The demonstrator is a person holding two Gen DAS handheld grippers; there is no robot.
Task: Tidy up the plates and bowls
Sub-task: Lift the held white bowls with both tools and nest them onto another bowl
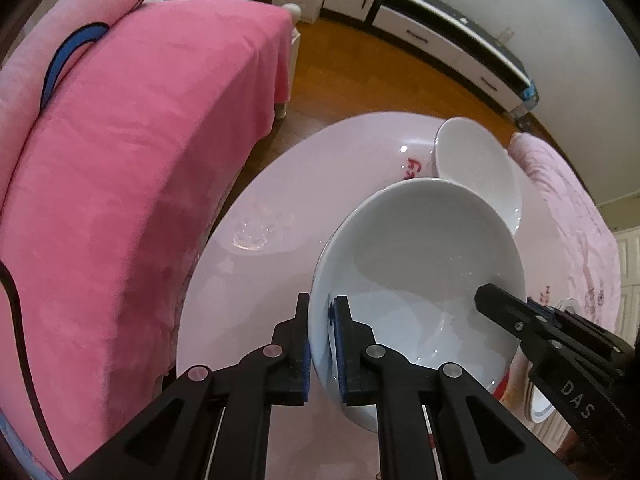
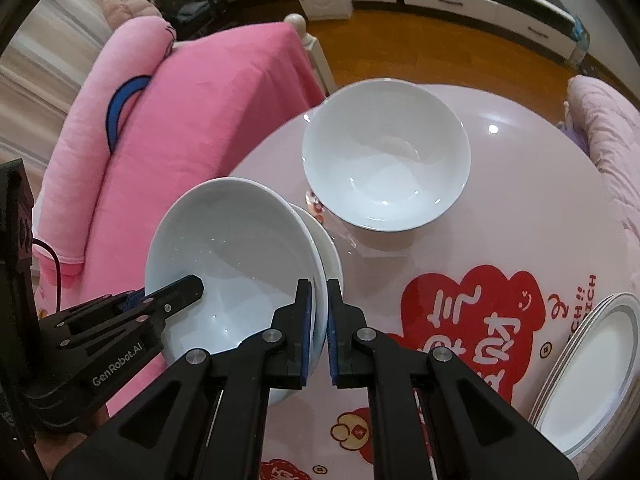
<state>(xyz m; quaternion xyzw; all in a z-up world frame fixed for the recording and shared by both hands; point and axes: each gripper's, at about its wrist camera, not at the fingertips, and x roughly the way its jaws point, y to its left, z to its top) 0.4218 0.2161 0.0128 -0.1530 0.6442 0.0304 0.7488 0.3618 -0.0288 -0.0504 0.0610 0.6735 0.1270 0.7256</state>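
Left wrist view: from behind the left gripper (image 1: 319, 344), facing forward and down, very close to the near bowl (image 1: 424, 280).
Right wrist view: from behind the right gripper (image 2: 319, 332), angled down over the tabletop (image 2: 520, 220), equally close.
Shared: near bowl (image 2: 236, 256), far bowl (image 2: 386, 152), pink bed (image 2: 192, 112), cabinets beyond.

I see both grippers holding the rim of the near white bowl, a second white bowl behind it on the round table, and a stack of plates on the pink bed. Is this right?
Not quite. The stack of plates sits on the round table, at its right edge, not on the pink bed; the right wrist view shows this. The rest holds: the left gripper and right gripper clamp the near bowl, with the second bowl behind.
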